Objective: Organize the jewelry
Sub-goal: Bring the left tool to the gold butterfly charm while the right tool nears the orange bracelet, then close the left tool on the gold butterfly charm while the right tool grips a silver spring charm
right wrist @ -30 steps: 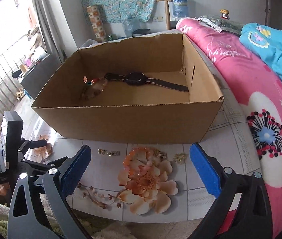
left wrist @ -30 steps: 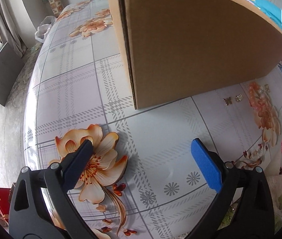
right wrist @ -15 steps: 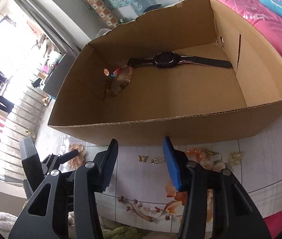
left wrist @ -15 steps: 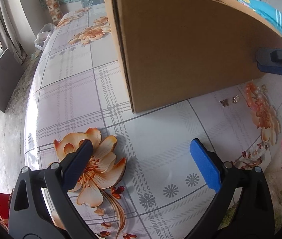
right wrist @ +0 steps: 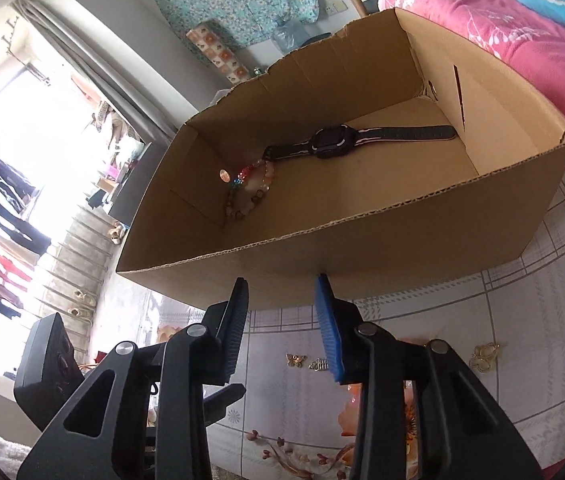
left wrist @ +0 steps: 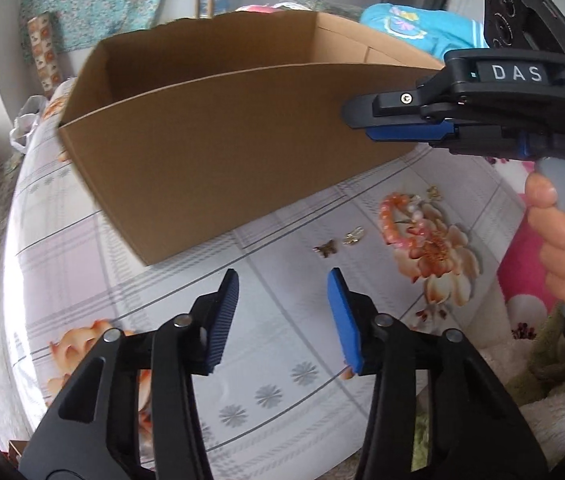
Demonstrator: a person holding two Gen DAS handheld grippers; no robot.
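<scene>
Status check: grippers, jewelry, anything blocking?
Left gripper and right gripper both closing, nothing between the jaws. Watch and beaded bracelet in cardboard box; butterfly charm on table. Path clear.

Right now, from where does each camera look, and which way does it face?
Left wrist: on the left gripper, jaws closing on nothing; faces the cardboard box; shows the right gripper and hand.
Right wrist: on the right gripper, also closing empty; looks into the box at the watch.
Both show the box and butterfly charm.
</scene>
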